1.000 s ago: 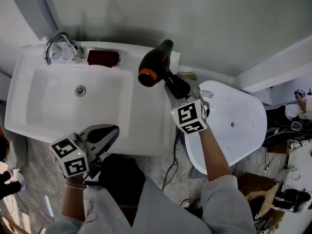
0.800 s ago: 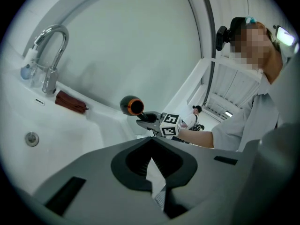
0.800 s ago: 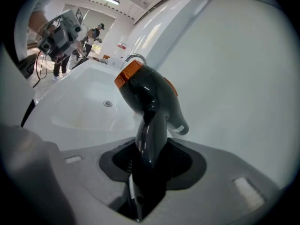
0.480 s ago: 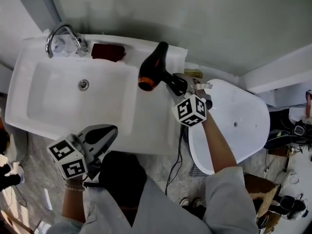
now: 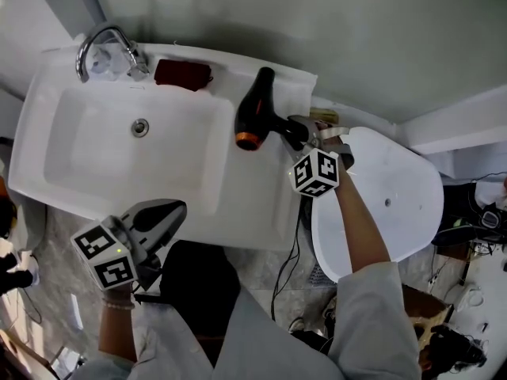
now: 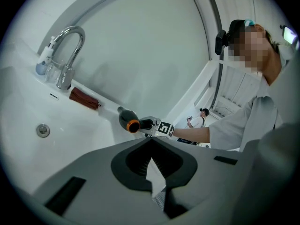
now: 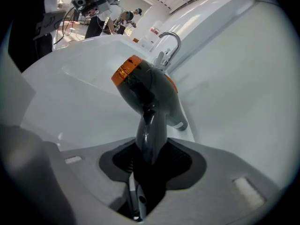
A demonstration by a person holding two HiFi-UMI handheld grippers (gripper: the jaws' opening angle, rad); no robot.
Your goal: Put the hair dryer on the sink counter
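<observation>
The right gripper [image 7: 147, 172] is clenched on the handle of a black hair dryer [image 7: 145, 90], a grip plain only in the right gripper view, where the glossy handle runs down between the jaws and the barrel rises just ahead of them. That view also shows the orange ring at one end of the barrel. The head view alone lays out the setting: the dryer sits over the white sink counter [image 5: 245, 188], just ahead of the right gripper, with the basin drain [image 5: 140, 127], a chrome faucet [image 5: 103, 46] and a dark red pouch [image 5: 182, 74] farther to its left and a white oval lid [image 5: 396, 204] behind it. Whether the dryer touches the counter cannot be told. The left gripper [image 6: 152, 172] hangs at the counter's near edge, well apart from the dryer, jaws pressed together on nothing. Since a second ago the dryer has dropped closer to the counter and rolled, its orange end no longer facing up at the head camera.
</observation>
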